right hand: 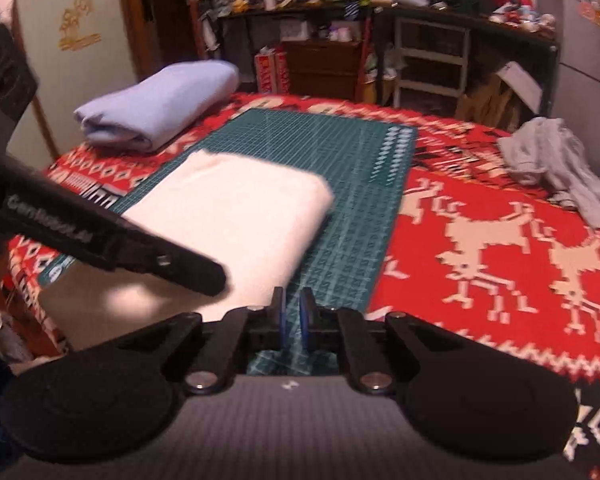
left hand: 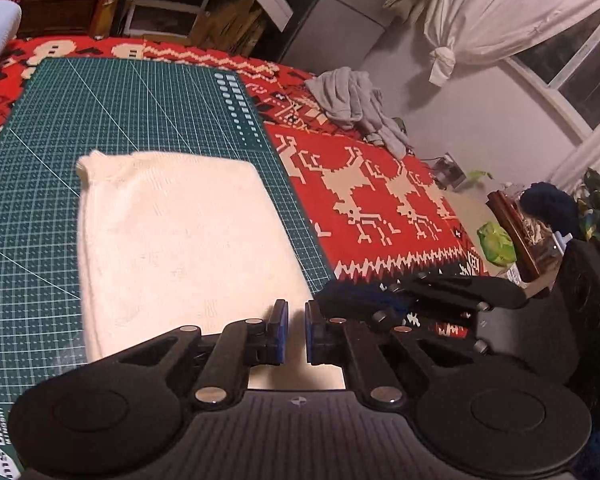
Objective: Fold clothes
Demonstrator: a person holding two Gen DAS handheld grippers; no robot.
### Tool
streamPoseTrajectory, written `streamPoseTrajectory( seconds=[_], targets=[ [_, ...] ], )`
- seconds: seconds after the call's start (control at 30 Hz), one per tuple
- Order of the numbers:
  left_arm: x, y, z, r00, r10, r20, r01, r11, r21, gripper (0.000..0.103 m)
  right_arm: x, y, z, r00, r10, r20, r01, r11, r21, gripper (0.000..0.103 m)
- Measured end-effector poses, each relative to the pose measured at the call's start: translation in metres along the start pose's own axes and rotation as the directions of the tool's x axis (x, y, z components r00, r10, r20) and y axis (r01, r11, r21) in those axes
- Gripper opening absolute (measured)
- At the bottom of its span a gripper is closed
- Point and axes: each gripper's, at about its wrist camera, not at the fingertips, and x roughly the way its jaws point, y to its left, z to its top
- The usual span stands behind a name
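Left gripper (left hand: 296, 332), right gripper (right hand: 292, 320): fingers nearly pressed together, nothing between them, at near edge of cream knit garment (left hand: 180, 240), folded flat on green cutting mat (left hand: 100, 112). Garment likely soft, light, limp; best pinched at near corners. Beyond: crumpled grey clothes (left hand: 352, 100).

Soft, fuzzy knit on the cream garment (left hand: 180, 232); smooth matt gridded cutting mat (left hand: 112, 112) (rubbery-looking); woven patterned red blanket (left hand: 380, 184); matt black plastic left gripper (left hand: 296, 334) with shiny metal pins.
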Motion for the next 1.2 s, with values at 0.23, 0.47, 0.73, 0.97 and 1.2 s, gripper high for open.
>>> streamPoseTrajectory(
  seconds=[0.23, 0.47, 0.73, 0.97, 1.2],
  targets=[
    [-0.004, -0.004, -0.015, 0.999, -0.012, -0.038, 0.011, 1.000, -0.020, 0.007, -0.018, 0.027, -0.022, 0.995, 0.084, -0.056, -0.089, 0.991, -0.099, 0.003],
    [-0.012, -0.011, -0.032, 0.997, -0.035, -0.070, 0.033, 0.999, -0.022, 0.008, -0.038, 0.032, -0.031, 0.985, 0.150, -0.080, -0.157, 0.984, -0.089, 0.003],
    [-0.023, -0.012, -0.046, 0.994, -0.048, -0.095, 0.046, 0.999, -0.019, 0.008, -0.044, 0.036, -0.034, 0.981, 0.168, -0.100, -0.178, 0.979, -0.103, 0.003],
    [-0.026, -0.015, -0.048, 0.994, -0.042, -0.101, 0.041, 0.999, -0.011, 0.007, -0.043, 0.033, -0.031, 0.985, 0.143, -0.092, -0.151, 0.985, -0.087, 0.004],
    [-0.031, -0.008, -0.053, 0.994, -0.056, -0.097, 0.049, 0.997, -0.065, 0.007, -0.048, 0.038, -0.039, 0.986, 0.141, -0.092, -0.147, 0.987, -0.068, 0.004]
  ],
)
